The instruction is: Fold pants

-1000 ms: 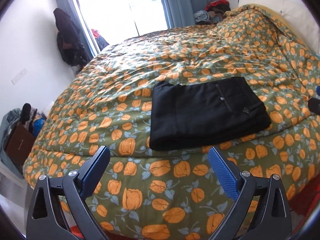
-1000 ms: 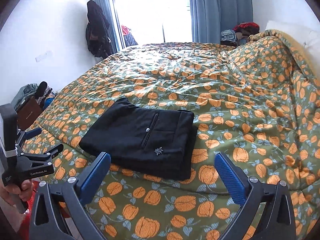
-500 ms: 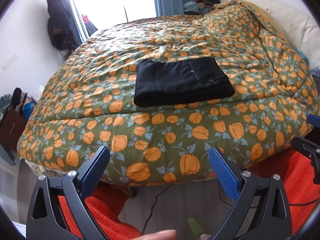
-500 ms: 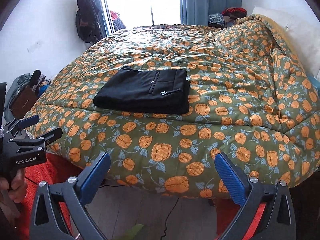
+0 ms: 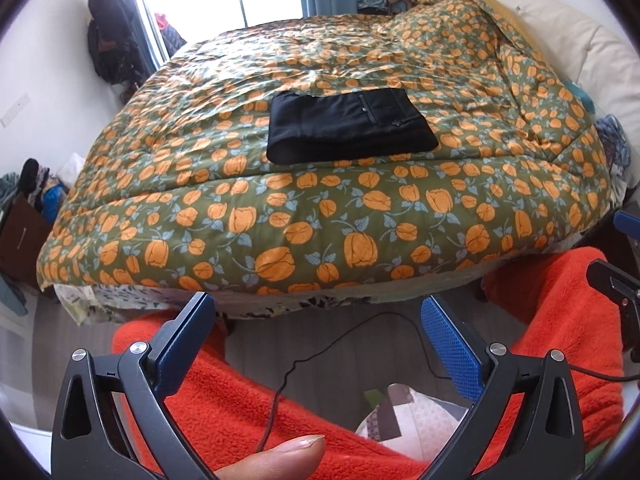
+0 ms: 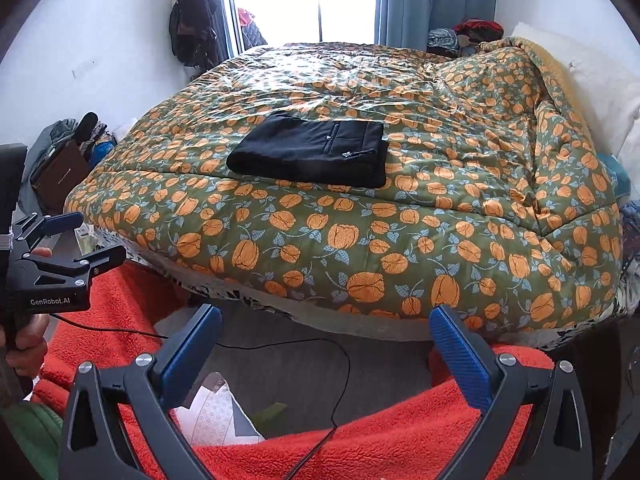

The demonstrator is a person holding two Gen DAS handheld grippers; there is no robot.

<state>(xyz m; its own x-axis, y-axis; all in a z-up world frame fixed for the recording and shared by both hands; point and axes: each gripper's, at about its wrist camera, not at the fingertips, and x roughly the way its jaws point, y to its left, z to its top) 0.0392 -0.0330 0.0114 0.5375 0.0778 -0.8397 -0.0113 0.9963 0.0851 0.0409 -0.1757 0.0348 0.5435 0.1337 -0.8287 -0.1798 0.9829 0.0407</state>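
Both grippers, left (image 5: 316, 332) and right (image 6: 326, 344), hold jaws apart and empty, the pants (image 5: 350, 126) lying folded well ahead on the bed (image 5: 360, 208), so folding looks finished and nothing needs gripping next.

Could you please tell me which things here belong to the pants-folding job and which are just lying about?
Job: black pants, folded on the quilt; left gripper; right gripper.
Lying about: orange blanket, black cable, hanging coat.
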